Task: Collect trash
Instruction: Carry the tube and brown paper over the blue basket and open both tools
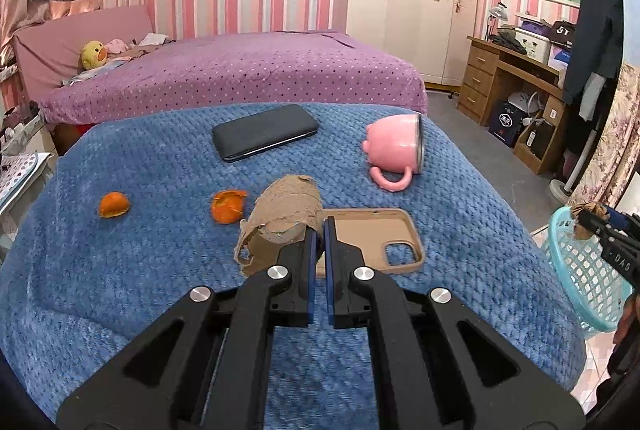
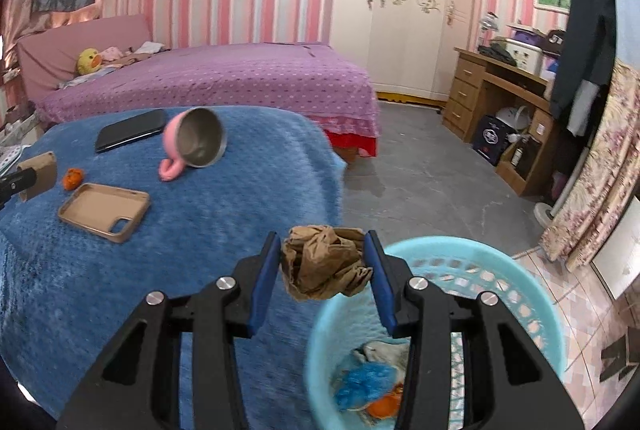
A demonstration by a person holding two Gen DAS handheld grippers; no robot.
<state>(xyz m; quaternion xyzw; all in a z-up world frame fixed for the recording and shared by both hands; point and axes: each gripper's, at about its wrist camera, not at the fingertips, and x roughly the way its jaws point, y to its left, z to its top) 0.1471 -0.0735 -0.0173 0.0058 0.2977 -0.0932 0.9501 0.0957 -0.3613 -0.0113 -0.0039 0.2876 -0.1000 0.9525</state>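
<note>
My left gripper [image 1: 319,226] is shut on the torn wall of a brown cardboard tube [image 1: 284,213], just above the blue blanket [image 1: 160,270]. Two orange peels [image 1: 114,205] [image 1: 228,206] lie on the blanket to the tube's left. My right gripper [image 2: 322,238] is shut on a crumpled brown paper wad [image 2: 324,266], held at the near rim of a light blue basket [image 2: 440,246] beside the blanket's right edge. In the basket lie a blue crumpled scrap [image 2: 366,380], an orange peel [image 2: 382,408] and white tissue [image 2: 384,350].
A black phone [image 1: 264,131], a pink mug on its side [image 1: 394,145] and a tan phone case [image 1: 376,242] lie on the blanket. A purple bed [image 1: 240,73] stands behind it. A wooden desk [image 2: 500,97] and a fan base [image 2: 546,209] stand on the grey floor to the right.
</note>
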